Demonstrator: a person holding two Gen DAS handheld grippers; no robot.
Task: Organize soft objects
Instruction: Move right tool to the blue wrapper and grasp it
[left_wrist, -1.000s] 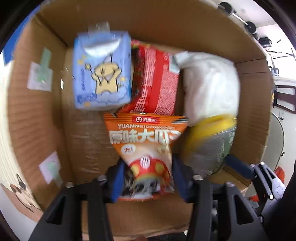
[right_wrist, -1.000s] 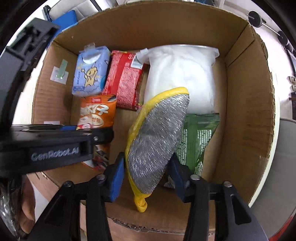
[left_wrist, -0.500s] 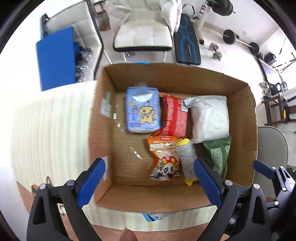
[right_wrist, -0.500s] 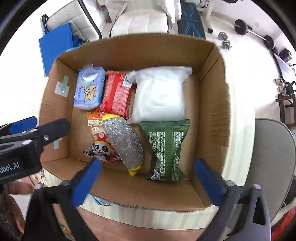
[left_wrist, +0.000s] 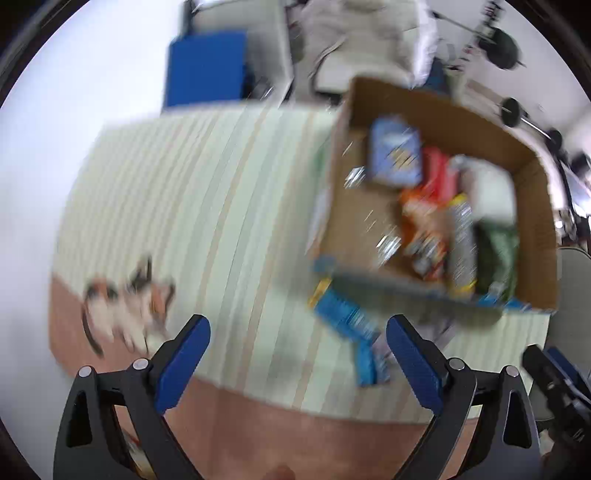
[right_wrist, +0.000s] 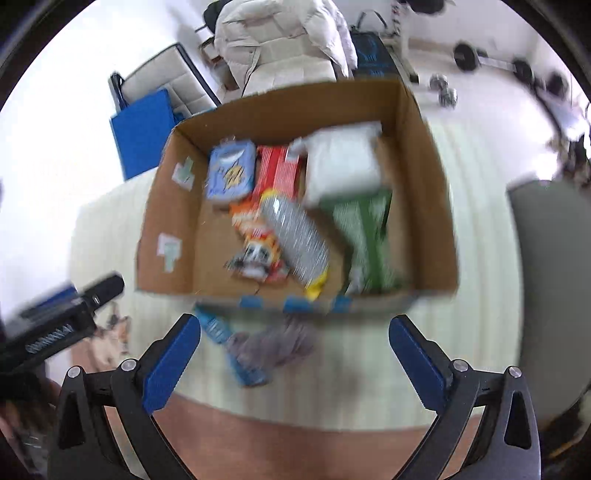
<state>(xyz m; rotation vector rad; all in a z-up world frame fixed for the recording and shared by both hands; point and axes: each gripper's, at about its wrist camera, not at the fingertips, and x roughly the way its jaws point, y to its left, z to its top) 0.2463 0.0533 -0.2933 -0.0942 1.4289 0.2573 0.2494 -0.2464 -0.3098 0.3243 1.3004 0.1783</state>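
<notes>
An open cardboard box (right_wrist: 424, 155) (left_wrist: 535, 206) holds a light blue tissue pack (right_wrist: 232, 171), a red packet (right_wrist: 277, 168), a white bag (right_wrist: 343, 162), a green packet (right_wrist: 364, 236), an orange panda snack bag (right_wrist: 255, 240) and a silver, yellow-edged mitt (right_wrist: 297, 240). On the striped mat in front of the box lie a blue packet (right_wrist: 225, 343) (left_wrist: 347, 317) and a grey cloth (right_wrist: 273, 343). My left gripper (left_wrist: 298, 363) is open and empty above the mat, left of the box. My right gripper (right_wrist: 294, 363) is open and empty above the box's near edge. Both views are blurred.
The pale striped mat (left_wrist: 192, 206) has a cat picture (left_wrist: 129, 299) at its near left. Behind the table stand a blue board (right_wrist: 142, 129), a chair with a white jacket (right_wrist: 280, 44) and dumbbells (right_wrist: 491, 61). A grey chair (right_wrist: 546, 266) stands at the right.
Both grippers let go of the snack bag and the mitt inside the box, opened wide and pulled up and back. The left one has swung left over the mat.
</notes>
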